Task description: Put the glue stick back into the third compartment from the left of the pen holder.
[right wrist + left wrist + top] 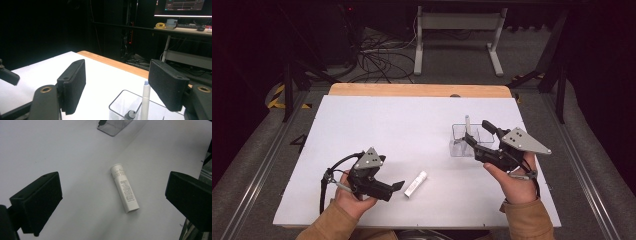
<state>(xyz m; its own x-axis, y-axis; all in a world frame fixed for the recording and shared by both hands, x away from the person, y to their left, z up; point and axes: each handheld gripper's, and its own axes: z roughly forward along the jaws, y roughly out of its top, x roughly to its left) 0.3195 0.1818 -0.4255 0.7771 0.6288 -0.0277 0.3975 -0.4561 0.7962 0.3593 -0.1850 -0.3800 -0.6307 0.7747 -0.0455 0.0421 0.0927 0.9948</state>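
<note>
The left tongs (pixel 398 186) are spread wide and empty, low over the white desk (pixel 377 130), with a white tube (pixel 416 184) lying flat just ahead of them. The right tongs (pixel 475 134) are also spread and empty, at a clear box (pixel 458 147) where a white pen (pixel 467 124) stands upright

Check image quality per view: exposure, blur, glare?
High view: white table top evenly lit, surroundings dark. Left gripper view: white tube fairly sharp, print unreadable, near jaws soft. Right gripper view: dark background, monitor glows bright, clear container and upright pen slightly soft.
</note>
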